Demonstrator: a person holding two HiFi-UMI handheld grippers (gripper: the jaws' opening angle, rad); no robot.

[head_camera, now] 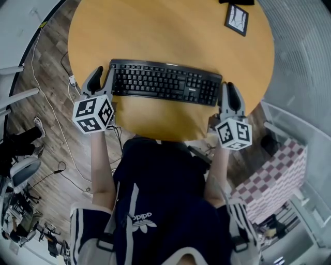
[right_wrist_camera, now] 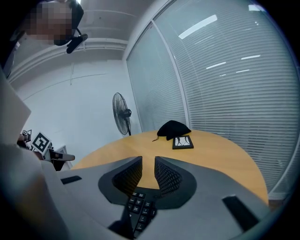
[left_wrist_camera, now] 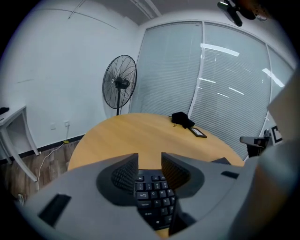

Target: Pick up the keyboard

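Note:
A black keyboard (head_camera: pixel 165 82) lies flat on the round wooden table (head_camera: pixel 155 31), close to its near edge. My left gripper (head_camera: pixel 103 73) sits at the keyboard's left end, jaws apart and empty. In the left gripper view the gripper (left_wrist_camera: pixel 150 161) looks down over the keyboard's (left_wrist_camera: pixel 152 199) keys, which show under the gap. My right gripper (head_camera: pixel 230 89) sits at the keyboard's right end. In the right gripper view the gripper (right_wrist_camera: pixel 148 168) has a narrow gap between its jaws, with nothing in it and the keyboard (right_wrist_camera: pixel 138 206) showing beneath.
A small framed picture (head_camera: pixel 237 19) and a black cloth (head_camera: pixel 236 1) lie at the table's far side. A standing fan (left_wrist_camera: pixel 119 84) is beyond the table. A checkered box (head_camera: pixel 274 181) stands on the floor at right, and cables (head_camera: pixel 51 119) trail at left.

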